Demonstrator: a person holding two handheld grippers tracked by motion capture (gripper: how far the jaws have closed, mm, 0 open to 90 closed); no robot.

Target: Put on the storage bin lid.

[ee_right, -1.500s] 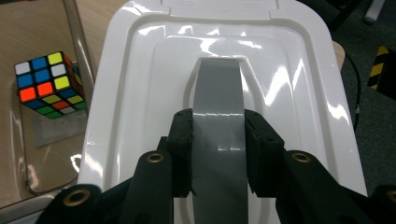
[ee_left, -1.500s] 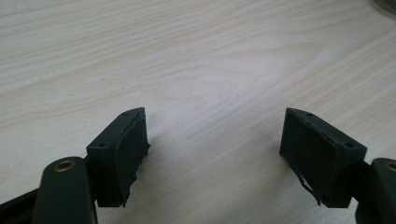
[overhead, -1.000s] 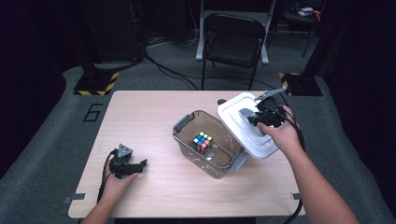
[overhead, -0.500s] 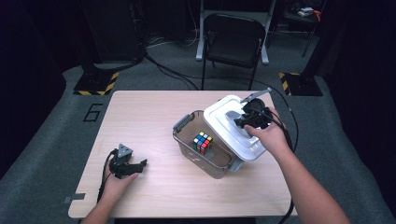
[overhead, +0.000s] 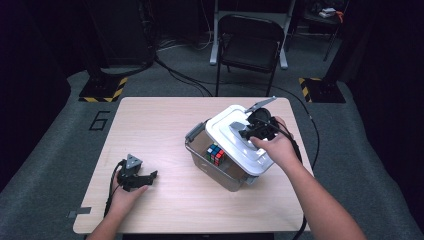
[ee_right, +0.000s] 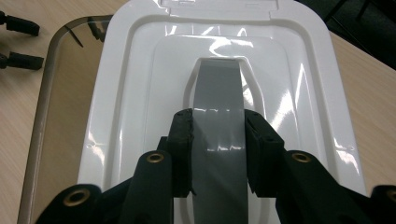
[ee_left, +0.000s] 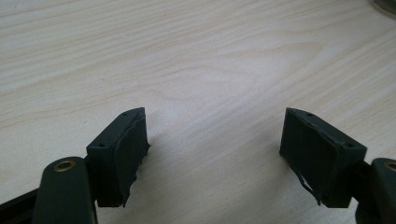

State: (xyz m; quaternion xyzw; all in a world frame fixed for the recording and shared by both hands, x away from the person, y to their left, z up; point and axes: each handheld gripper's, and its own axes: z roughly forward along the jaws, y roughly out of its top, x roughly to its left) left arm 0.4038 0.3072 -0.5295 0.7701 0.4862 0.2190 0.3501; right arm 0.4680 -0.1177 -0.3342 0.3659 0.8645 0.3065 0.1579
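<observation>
The left gripper rests on the near left of the table, jaws wide apart over bare wood. Past it, right of centre, stands a clear bin with a colour cube inside. The right gripper clamps the grey handle of the lid, a glossy white rounded rectangle held askew over the bin's right part, leaving the left side uncovered. A chair stands beyond the table.
</observation>
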